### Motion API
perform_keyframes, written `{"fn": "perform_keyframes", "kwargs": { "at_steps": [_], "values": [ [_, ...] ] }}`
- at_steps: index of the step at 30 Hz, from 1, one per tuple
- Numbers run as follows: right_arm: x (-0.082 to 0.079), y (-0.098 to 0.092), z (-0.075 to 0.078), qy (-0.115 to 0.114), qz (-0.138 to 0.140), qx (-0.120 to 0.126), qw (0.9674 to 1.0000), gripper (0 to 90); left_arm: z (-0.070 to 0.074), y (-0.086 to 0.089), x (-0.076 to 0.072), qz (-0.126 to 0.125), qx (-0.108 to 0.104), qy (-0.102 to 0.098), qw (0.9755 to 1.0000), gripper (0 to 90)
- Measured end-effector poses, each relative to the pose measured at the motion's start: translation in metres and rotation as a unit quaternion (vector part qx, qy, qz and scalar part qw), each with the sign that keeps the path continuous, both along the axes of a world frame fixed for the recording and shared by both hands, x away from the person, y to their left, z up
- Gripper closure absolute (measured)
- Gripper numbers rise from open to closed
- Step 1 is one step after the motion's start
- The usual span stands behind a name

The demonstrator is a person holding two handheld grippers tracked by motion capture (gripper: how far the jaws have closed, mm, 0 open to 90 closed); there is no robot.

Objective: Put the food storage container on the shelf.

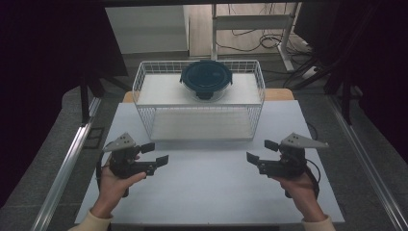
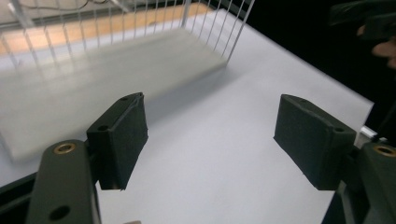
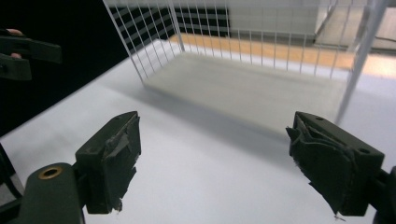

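A white table (image 1: 211, 192) is holding a wire rack (image 1: 144, 77) with two shelves. A round container with a dark lid (image 1: 206, 79) is sitting on the top shelf, well apart from both hands. The left gripper (image 1: 156, 154) and the right gripper (image 1: 260, 150) are hanging over the table in front of the rack, jaws apart, grasping nothing. It looks like nothing is picked up yet.

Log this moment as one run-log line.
left gripper: open, empty | right gripper: open, empty | lidded container: on upper shelf of wire rack | table: grippers above it
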State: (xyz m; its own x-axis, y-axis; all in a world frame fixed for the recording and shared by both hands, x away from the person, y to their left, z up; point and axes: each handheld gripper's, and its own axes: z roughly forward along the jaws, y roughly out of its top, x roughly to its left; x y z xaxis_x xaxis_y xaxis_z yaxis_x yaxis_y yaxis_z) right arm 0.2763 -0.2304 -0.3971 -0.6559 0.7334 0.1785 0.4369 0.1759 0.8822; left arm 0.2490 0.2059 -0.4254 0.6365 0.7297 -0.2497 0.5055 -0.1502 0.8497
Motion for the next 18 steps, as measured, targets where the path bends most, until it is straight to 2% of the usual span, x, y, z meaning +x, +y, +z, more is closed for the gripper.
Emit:
{"fn": "perform_keyframes", "kwargs": {
  "at_steps": [1, 2, 3, 6, 8, 9, 12, 13, 14, 17, 18],
  "values": [
    [0.000, 0.000, 0.000, 0.000, 0.000, 0.000, 1.0000, 16.9, 0.000, 0.000, 0.000, 0.000, 0.000, 0.000, 1.0000, 24.8],
    [-0.004, -0.001, -0.005, 0.001, -0.002, -0.005, 1.0000, 16.9, -0.009, 0.000, -0.002, 0.001, 0.004, 0.008, 1.0000, 24.8],
    [-0.012, -0.004, -0.017, 0.004, -0.005, -0.021, 0.9998, 16.9, -0.022, 0.000, -0.004, -0.001, 0.005, 0.021, 0.9998, 24.7],
    [-0.020, -0.006, -0.030, 0.009, -0.006, -0.038, 0.9992, 17.0, -0.040, 0.001, -0.009, 0.002, 0.008, 0.044, 0.9990, 24.6],
    [-0.026, -0.008, -0.039, 0.012, -0.008, -0.047, 0.9988, 17.1, -0.051, 0.004, -0.014, 0.009, 0.015, 0.052, 0.9985, 24.4],
    [-0.026, -0.008, -0.039, 0.012, -0.008, -0.047, 0.9988, 17.1, -0.051, 0.004, -0.014, 0.009, 0.015, 0.052, 0.9985, 24.5],
    [-0.032, -0.011, -0.063, 0.023, -0.008, -0.064, 0.9977, 17.1, -0.062, 0.007, -0.021, 0.017, 0.029, 0.061, 0.9976, 24.1],
    [-0.032, -0.011, -0.063, 0.023, -0.008, -0.064, 0.9977, 17.1, -0.062, 0.007, -0.021, 0.017, 0.029, 0.061, 0.9976, 24.0],
    [-0.031, -0.010, -0.071, 0.031, -0.007, -0.072, 0.9969, 17.1, -0.064, 0.008, -0.022, 0.018, 0.030, 0.063, 0.9974, 23.6],
    [-0.030, -0.009, -0.072, 0.031, -0.008, -0.073, 0.9968, 17.1, -0.064, 0.009, -0.023, 0.020, 0.028, 0.060, 0.9976, 23.3],
    [-0.031, -0.009, -0.071, 0.028, -0.008, -0.069, 0.9972, 17.1, -0.063, 0.009, -0.022, 0.019, 0.022, 0.060, 0.9978, 23.2]
  ]
}}
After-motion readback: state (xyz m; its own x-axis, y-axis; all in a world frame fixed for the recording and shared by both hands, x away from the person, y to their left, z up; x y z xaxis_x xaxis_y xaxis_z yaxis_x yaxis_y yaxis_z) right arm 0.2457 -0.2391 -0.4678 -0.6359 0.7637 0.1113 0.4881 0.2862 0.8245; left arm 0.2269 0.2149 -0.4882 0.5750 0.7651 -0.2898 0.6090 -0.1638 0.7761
